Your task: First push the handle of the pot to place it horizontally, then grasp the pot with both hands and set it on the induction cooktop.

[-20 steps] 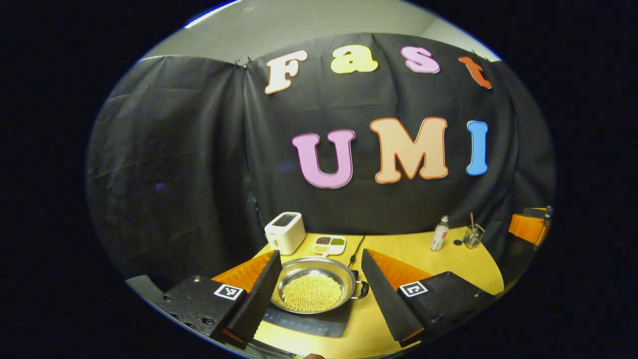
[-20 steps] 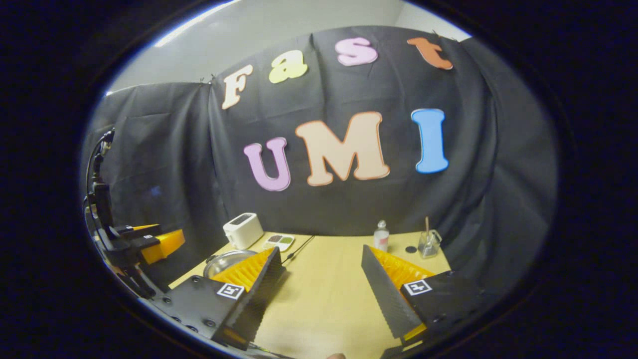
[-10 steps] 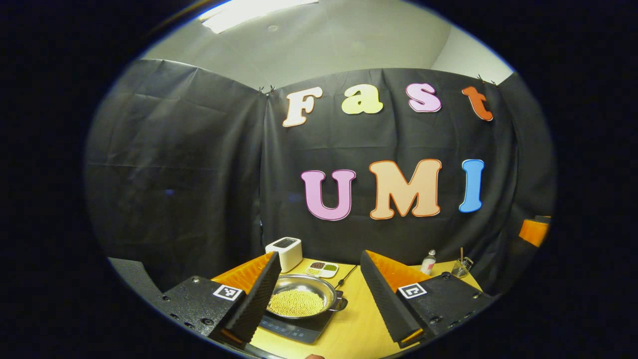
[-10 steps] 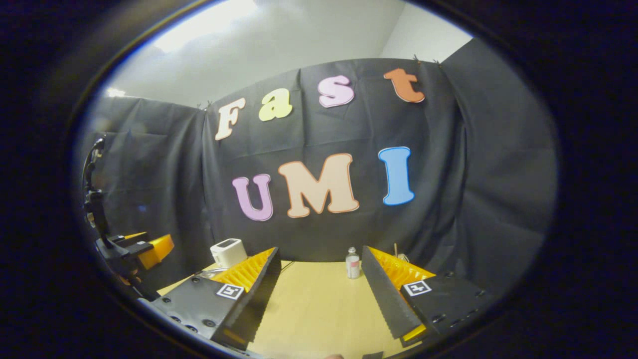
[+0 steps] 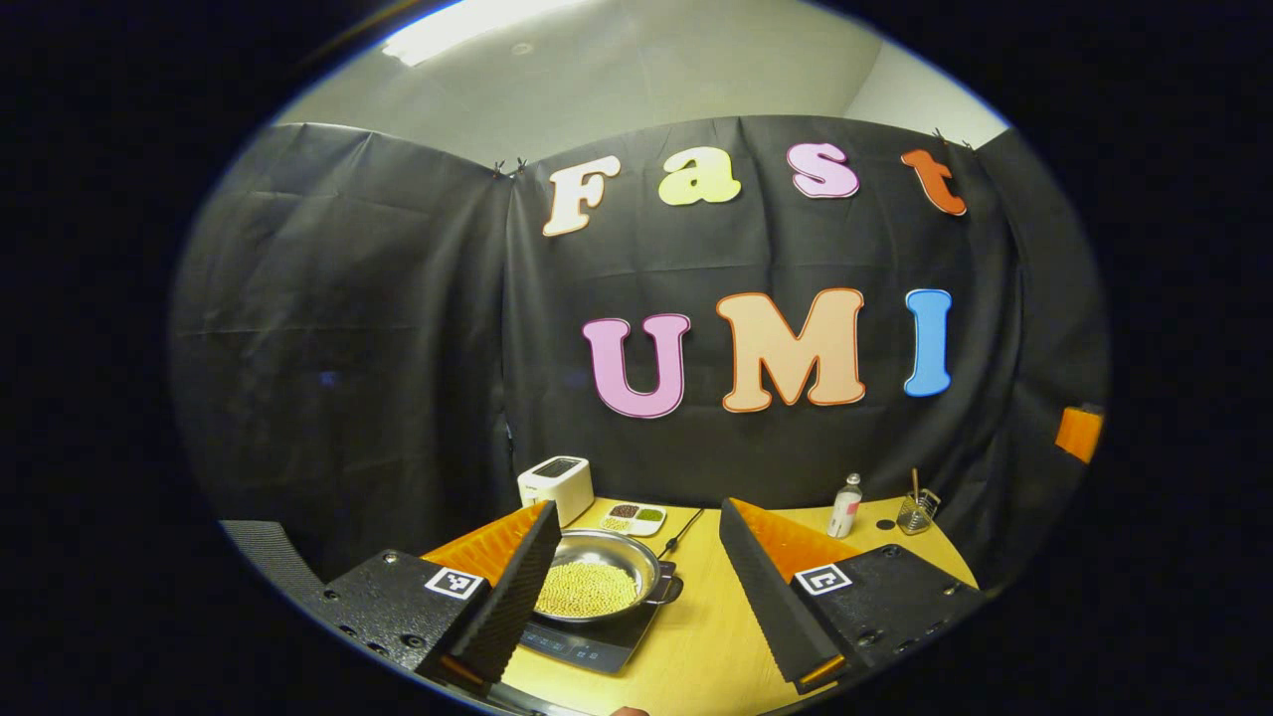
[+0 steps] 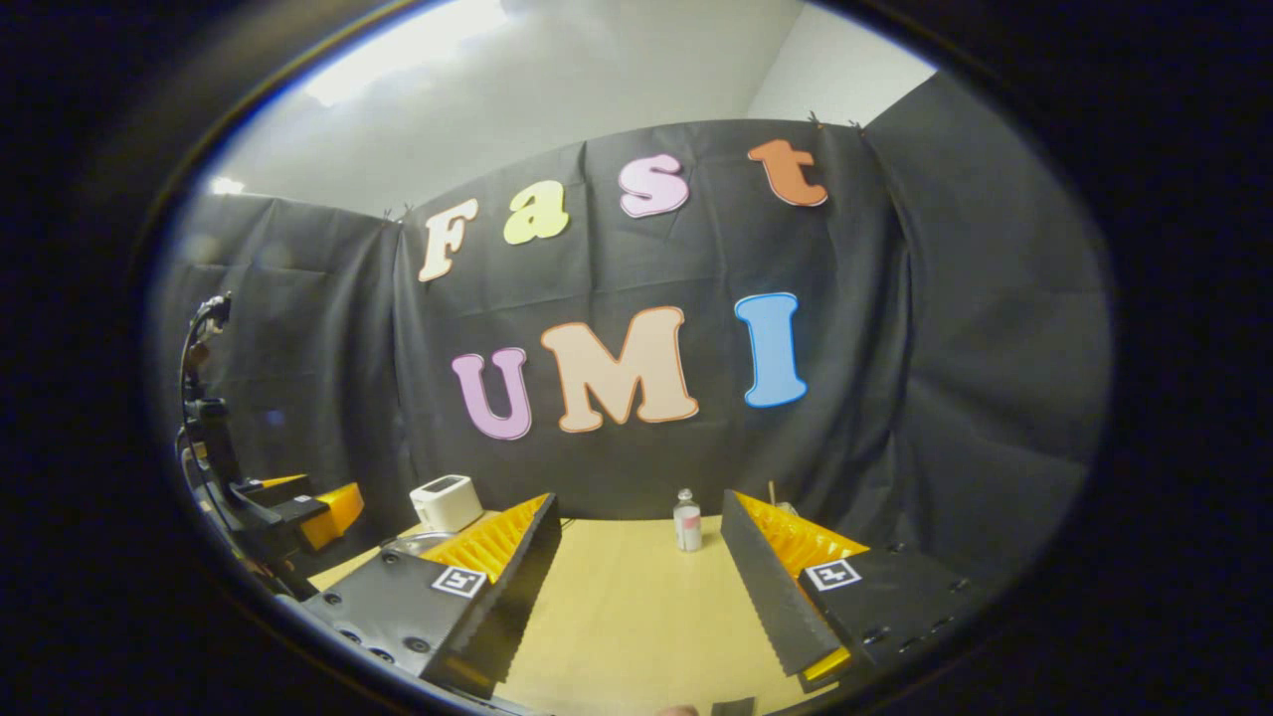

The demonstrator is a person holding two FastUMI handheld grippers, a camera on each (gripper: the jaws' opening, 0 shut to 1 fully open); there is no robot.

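Observation:
A steel pot (image 5: pixel 607 557) holding yellow grains sits on the black induction cooktop (image 5: pixel 587 646), left of centre in the left gripper view. Its small loop handle (image 5: pixel 668 589) points right. My left gripper (image 5: pixel 636 517) hangs open above and short of the pot, with nothing between its fingers. In the right gripper view my right gripper (image 6: pixel 639 502) is open over bare wooden table (image 6: pixel 636 597). There, a sliver of the pot's rim (image 6: pixel 413 544) peeks out beside its left finger, and the left gripper (image 6: pixel 298 502) is at the far left.
At the table's back stand a white toaster (image 5: pixel 555 484), a divided dish of grains (image 5: pixel 632 517), a small bottle (image 5: pixel 845 505) and a glass with a stick (image 5: pixel 915 509). A black cord (image 5: pixel 681 532) runs back from the cooktop. The right gripper's edge (image 5: pixel 1079 433) is far right.
Both grippers have pulled back and tilted up over the last second. The pot and cooktop look smaller and farther off. Both stay open; the pot has not moved.

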